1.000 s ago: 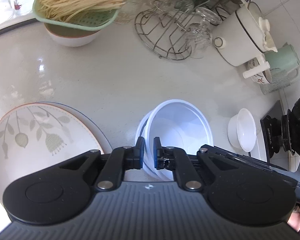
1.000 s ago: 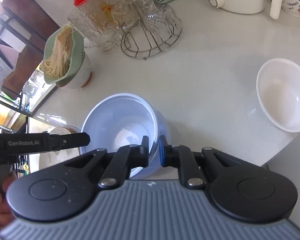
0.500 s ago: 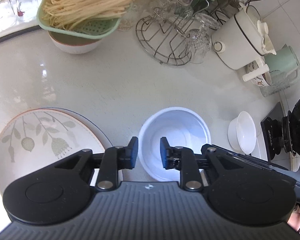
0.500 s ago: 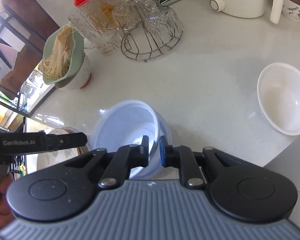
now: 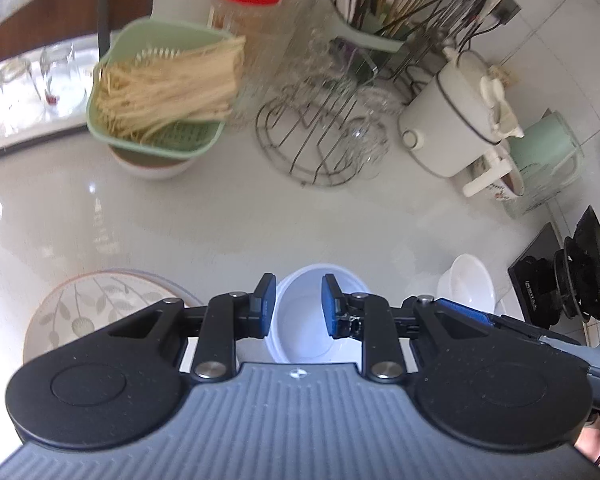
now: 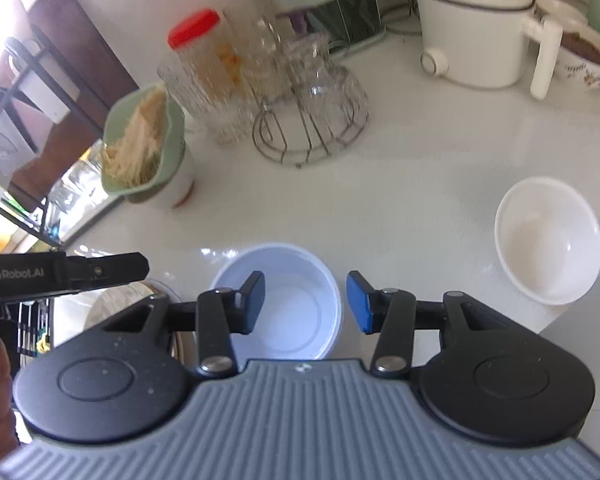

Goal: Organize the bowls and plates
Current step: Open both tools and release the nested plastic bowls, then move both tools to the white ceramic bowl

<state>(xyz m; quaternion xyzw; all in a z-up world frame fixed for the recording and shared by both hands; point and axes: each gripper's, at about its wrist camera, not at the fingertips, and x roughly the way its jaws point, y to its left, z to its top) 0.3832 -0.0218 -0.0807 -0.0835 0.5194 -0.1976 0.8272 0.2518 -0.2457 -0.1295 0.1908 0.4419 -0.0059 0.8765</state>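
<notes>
Both grippers, left (image 5: 298, 306) and opening right (image 6: 306, 302), now empty above one released blue bowl (image 6: 300, 312).

"GenRobot.AI" in pale letters, on the black left gripper (image 6: 112, 270) body

The white stone-like countertop (image 5: 180, 216) is smooth and glossy and reflects the light. The pale blue round bowl (image 6: 296, 304) looks like smooth plastic with a soft shine. The small white bowl (image 6: 548, 240) at the right looks like glazed ceramic. The round wire rack (image 5: 312, 144) is bare shiny metal and holds clear glass cups. The green slotted basket (image 5: 160, 136) is matt plastic.
</notes>
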